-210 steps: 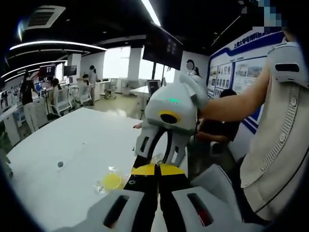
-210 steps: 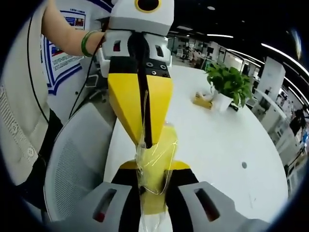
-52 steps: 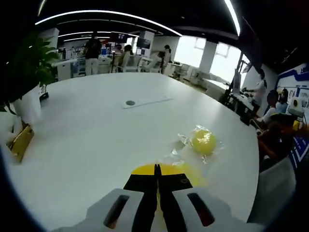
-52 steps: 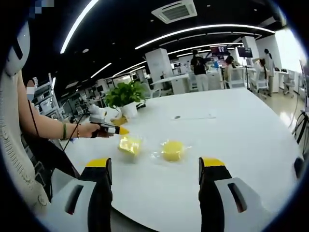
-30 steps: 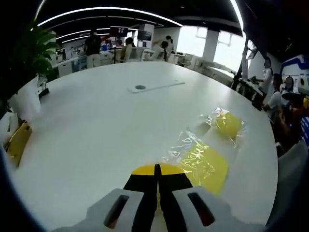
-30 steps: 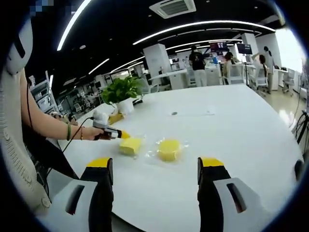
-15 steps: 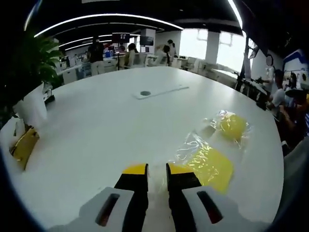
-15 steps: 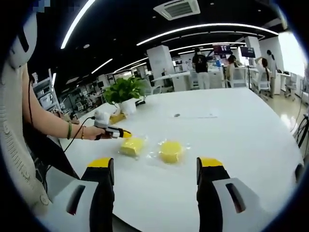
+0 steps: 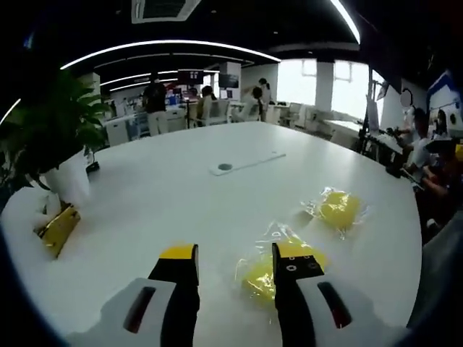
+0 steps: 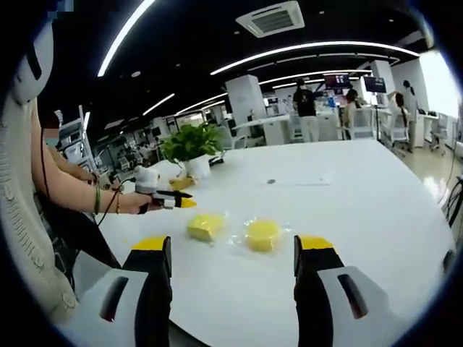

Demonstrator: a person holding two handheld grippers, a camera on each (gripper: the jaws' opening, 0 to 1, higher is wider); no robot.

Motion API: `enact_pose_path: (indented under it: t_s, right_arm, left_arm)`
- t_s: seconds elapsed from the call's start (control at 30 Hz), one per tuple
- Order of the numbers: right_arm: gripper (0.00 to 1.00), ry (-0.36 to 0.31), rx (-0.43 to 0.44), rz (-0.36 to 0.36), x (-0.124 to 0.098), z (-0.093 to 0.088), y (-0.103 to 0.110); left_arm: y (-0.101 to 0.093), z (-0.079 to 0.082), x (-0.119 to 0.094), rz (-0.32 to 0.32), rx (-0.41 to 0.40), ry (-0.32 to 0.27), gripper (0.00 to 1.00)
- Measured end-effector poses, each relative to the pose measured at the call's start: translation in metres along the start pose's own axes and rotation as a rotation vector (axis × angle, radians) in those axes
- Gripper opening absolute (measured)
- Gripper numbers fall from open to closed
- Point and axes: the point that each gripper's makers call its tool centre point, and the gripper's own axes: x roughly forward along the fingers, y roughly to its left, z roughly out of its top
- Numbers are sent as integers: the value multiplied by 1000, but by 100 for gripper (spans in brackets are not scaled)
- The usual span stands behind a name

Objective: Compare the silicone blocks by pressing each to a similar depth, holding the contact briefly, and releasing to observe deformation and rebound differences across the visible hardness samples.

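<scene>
White round surface [image 9: 181,173] carrying two yellow silicone blocks, each in clear wrap. Square block [image 9: 264,269]: near edge of surface, just ahead of the left claw [image 9: 235,262], partly behind its right jaw; in the right gripper view the same block [image 10: 205,225] lies just right of the left claw's yellow tips [image 10: 182,203], contact not discernible. Round block [image 9: 338,208]: farther right of the square one, close beside it but apart; seen in the right gripper view at [image 10: 262,234]. Left claw: jaws spread, nothing between them, held in a hand [image 10: 137,202]. Right claw [image 10: 233,247]: jaws spread wide, empty, hovering at the near side, well short of both blocks. Potted plant [image 9: 61,144] at far left of surface, a small yellow box [image 9: 56,228] lying beside it. Grey disc and flat strip [image 9: 246,162] near surface centre. People stand at desks in the background.
</scene>
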Motion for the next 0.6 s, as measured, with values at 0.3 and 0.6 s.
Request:
enact_pose_path:
  t_s: [0.3, 0.6]
  right_arm:
    - [65, -35, -17, 43, -5, 5, 17]
    - [66, -59, -21, 95, -8, 9, 33]
  left_arm:
    - [-19, 12, -43, 8, 60, -33, 46]
    - [-50, 42, -105, 27, 2, -153, 53]
